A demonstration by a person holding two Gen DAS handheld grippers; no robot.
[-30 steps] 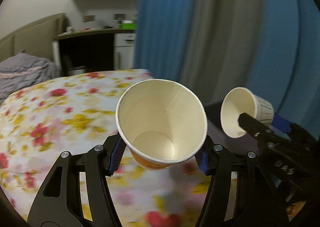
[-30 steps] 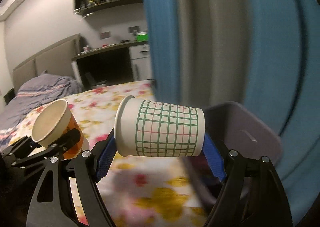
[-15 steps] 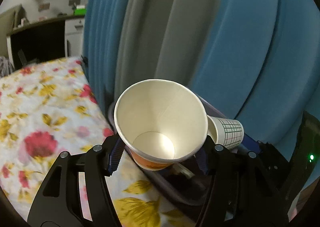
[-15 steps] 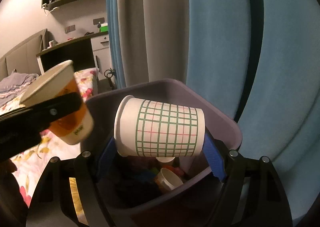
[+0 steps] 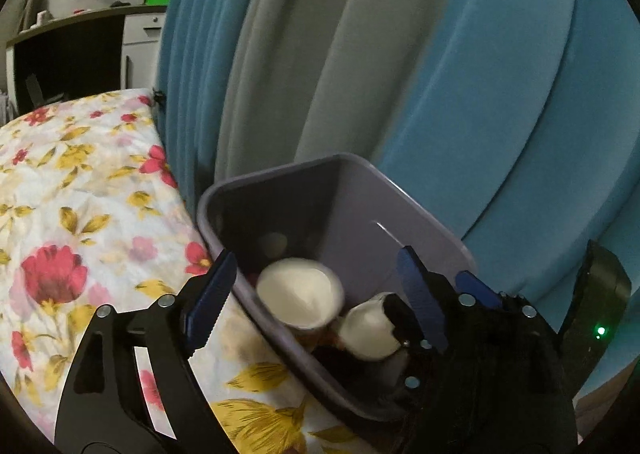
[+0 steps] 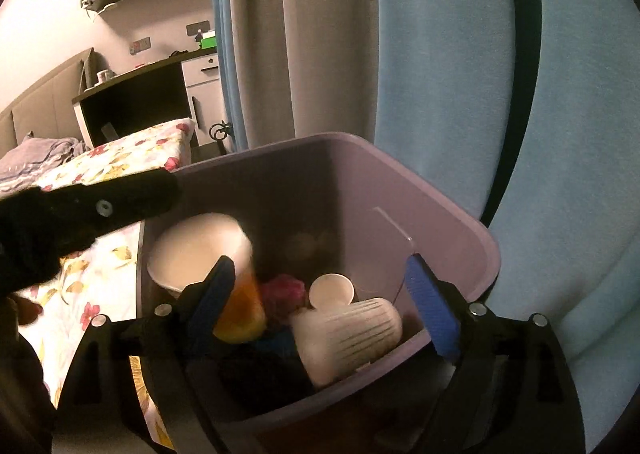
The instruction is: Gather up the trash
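Both tools have just been opening – left tool [image 5: 316, 282] and right tool [image 6: 320, 290] empty, cups in the bin [image 6: 452, 222].

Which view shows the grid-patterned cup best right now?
The right wrist view: the grid-patterned cup lies on its side in the purple bin, pattern visible. The left wrist view shows only its pale end, partly hidden.

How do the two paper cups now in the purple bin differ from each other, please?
The orange cup has an orange wall; the grid cup is white with faint lines. The orange cup lies at the purple bin's left side, the grid cup at its middle, on its side. Both look blurred, as if falling.
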